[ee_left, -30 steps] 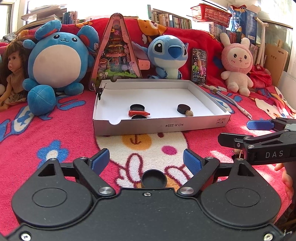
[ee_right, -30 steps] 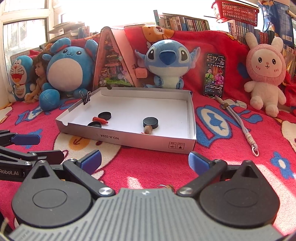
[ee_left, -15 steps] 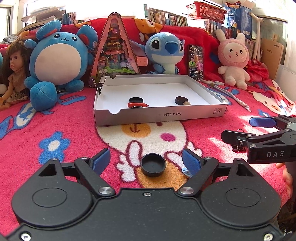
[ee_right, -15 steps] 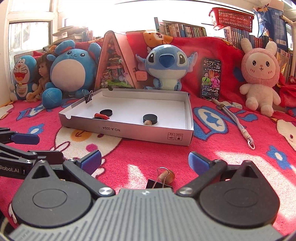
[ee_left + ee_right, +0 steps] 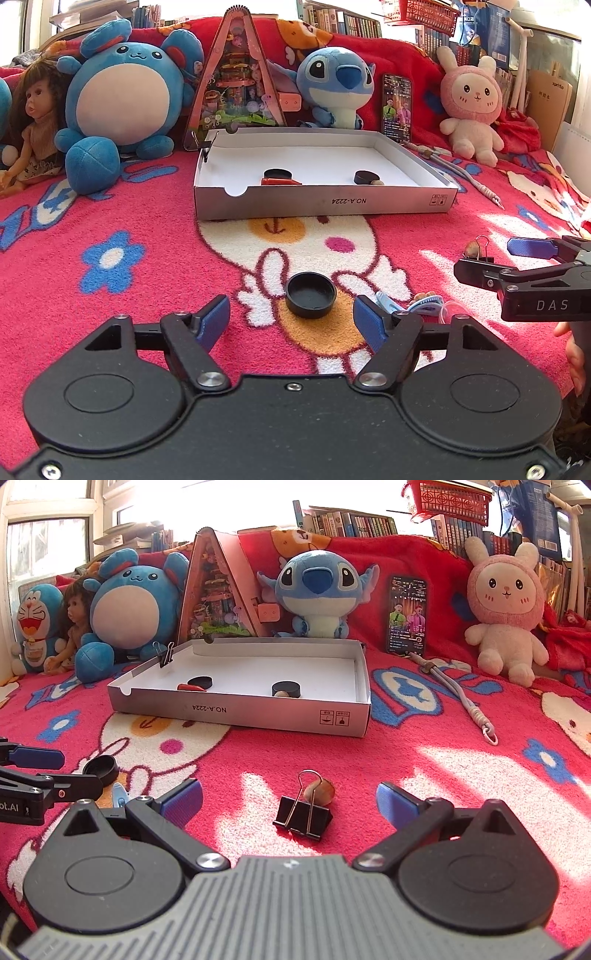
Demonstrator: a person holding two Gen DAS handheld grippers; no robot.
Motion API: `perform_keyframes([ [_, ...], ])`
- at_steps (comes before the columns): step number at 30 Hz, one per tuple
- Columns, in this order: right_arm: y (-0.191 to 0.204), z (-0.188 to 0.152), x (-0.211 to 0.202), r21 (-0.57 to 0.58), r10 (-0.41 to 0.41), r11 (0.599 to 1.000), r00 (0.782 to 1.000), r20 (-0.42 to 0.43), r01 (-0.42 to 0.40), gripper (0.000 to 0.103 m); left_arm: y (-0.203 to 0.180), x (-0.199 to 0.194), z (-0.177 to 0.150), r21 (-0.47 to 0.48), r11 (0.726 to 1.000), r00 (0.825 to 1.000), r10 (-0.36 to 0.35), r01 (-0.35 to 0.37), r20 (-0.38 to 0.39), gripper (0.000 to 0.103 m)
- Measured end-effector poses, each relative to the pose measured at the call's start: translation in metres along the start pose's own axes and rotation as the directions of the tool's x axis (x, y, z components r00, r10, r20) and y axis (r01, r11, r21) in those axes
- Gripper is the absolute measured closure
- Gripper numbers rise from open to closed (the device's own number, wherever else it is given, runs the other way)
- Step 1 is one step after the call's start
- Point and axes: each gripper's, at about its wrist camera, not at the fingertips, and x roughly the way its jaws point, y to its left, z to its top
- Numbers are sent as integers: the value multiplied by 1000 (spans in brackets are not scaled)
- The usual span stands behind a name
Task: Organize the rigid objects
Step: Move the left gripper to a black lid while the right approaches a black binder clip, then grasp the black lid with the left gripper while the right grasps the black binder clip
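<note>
A round black cap (image 5: 311, 294) lies open side up on the red blanket, just ahead of and between the blue pads of my left gripper (image 5: 291, 317). Its jaws are closing, and the pads stand clear of the cap. A black binder clip (image 5: 303, 818) rests against a small brown shell (image 5: 322, 790) between the wide fingers of my open right gripper (image 5: 290, 799). From the right wrist view, the left gripper (image 5: 79, 771) reaches in beside the cap (image 5: 101, 770). The white box (image 5: 321, 201) holds black discs, an orange piece and a small brown item.
Plush toys, a doll, a triangular toy house (image 5: 236, 81) and a phone (image 5: 408, 614) line the back. A grey cord (image 5: 458, 698) lies right of the box. Small pale blue items (image 5: 424, 303) sit by the left gripper's right finger. A hand (image 5: 574, 354) shows at the right edge.
The black cap has come into full view between the left fingers, which have narrowed. The binder clip and shell have come into view between the right fingers. The box looks farther off.
</note>
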Motion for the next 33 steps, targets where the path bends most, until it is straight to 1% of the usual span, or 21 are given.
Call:
perform_keyframes([
  [3,-2,-3,-1,13,-5,1000,1000,-5,5,0,0,0,0,-5,1000,1000,5,-5,0,44],
  [8,-7,-5,-4,52,-12,999,1000,4,12,0,0,2,0,-6,1000,1000,12,-12,-2,52],
  [11,-9,-5,-7,73,-25,997,1000,14,24,2,-1,3,2,-13,1000,1000,10,-10,0,55],
  [15,-8,-7,-10,83,-31,996,999,20,29,8,-3,5,4,-16,1000,1000,5,-5,9,56],
  [20,-2,-9,-10,90,-34,995,999,17,33,11,-8,11,6,3,1000,1000,4,-4,11,58],
  [22,1,-10,-9,94,-40,995,999,13,39,14,-9,12,7,4,1000,1000,3,-3,15,61],
  [24,2,-11,-7,99,-47,994,999,6,46,17,-9,12,7,4,1000,1000,4,-4,22,68],
  [27,3,-12,-5,109,-55,993,998,0,54,18,-10,13,7,12,1000,1000,4,-5,22,71],
  [30,6,-12,-4,114,-78,991,997,10,76,19,-12,14,6,24,1000,1000,9,-10,26,72],
  [32,7,-12,-3,121,-102,988,995,12,100,22,-12,14,6,28,1000,999,13,-13,30,72],
  [33,8,-12,-2,121,-122,985,992,12,120,26,-13,14,6,29,999,999,13,-14,31,72],
])
